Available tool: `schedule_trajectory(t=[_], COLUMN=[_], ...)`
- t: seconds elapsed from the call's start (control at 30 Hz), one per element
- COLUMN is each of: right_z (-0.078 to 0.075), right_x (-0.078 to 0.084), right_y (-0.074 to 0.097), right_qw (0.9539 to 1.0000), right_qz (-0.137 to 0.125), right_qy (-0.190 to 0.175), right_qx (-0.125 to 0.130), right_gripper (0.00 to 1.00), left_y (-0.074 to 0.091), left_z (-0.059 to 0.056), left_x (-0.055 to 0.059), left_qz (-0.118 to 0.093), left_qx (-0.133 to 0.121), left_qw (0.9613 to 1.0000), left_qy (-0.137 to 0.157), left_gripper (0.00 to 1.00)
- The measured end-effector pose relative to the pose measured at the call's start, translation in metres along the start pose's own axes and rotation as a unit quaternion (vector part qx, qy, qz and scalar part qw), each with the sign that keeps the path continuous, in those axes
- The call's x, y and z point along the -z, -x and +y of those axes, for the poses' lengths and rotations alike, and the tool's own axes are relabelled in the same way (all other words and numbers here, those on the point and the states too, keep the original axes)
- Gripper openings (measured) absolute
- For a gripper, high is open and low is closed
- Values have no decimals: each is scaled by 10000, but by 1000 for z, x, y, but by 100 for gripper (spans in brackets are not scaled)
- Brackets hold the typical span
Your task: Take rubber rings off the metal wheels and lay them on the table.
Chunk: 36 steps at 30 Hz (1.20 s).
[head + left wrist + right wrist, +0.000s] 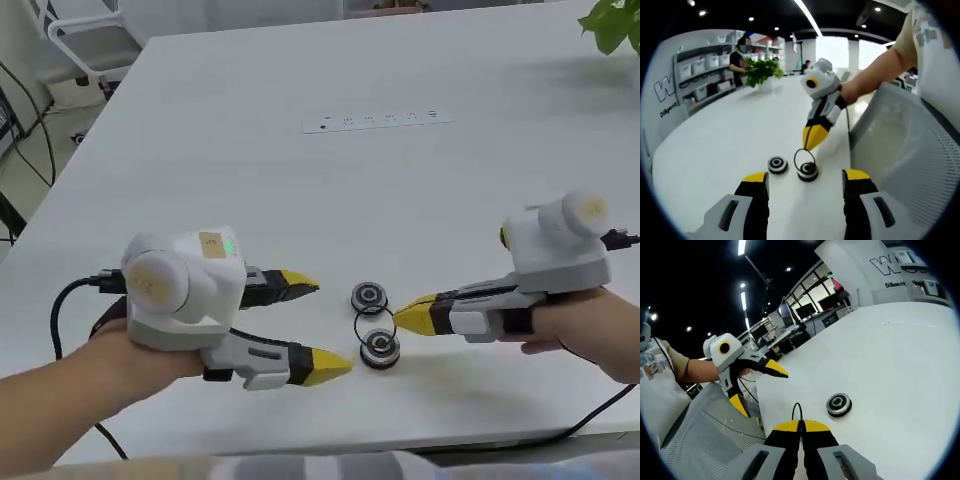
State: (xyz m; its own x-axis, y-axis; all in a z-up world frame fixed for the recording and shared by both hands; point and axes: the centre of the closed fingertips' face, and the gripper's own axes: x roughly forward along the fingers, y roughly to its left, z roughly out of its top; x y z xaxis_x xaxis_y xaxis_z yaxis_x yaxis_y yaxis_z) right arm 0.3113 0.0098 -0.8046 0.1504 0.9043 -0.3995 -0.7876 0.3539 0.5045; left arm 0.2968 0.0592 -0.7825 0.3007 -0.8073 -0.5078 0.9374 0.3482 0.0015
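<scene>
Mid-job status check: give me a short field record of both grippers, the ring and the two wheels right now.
left gripper: open, holding nothing, jaws pointed at the wheels
right gripper: shut on rubber ring
rubber ring: thin black loop standing up, lower end at near wheel; cannot tell if fully free
near wheel: flat on table, between the two grippers
far wheel: flat on table, no gripper touching it
</scene>
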Motion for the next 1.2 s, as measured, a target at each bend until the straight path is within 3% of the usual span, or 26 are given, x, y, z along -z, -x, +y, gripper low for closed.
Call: schedule_trajectory(t=[0.33, 0.83, 1.2], right_z=[12, 15, 15], right_x=[-15, -26, -26], right_y=[-6, -20, -44], right_qw=[9997, 9988, 9973], right_qz=[-135, -107, 94], right_qy=[165, 421, 680], right_qx=[-138, -208, -241], right_gripper=[0, 0, 0], left_y=[19, 46, 60], left_z=[12, 26, 34], left_x=[9, 17, 25], left_qz=[-24, -104, -99], left_qx=[-298, -717, -950], left_qw=[9995, 9969, 9946], left_qy=[130, 308, 395], left_gripper=[69, 79, 80])
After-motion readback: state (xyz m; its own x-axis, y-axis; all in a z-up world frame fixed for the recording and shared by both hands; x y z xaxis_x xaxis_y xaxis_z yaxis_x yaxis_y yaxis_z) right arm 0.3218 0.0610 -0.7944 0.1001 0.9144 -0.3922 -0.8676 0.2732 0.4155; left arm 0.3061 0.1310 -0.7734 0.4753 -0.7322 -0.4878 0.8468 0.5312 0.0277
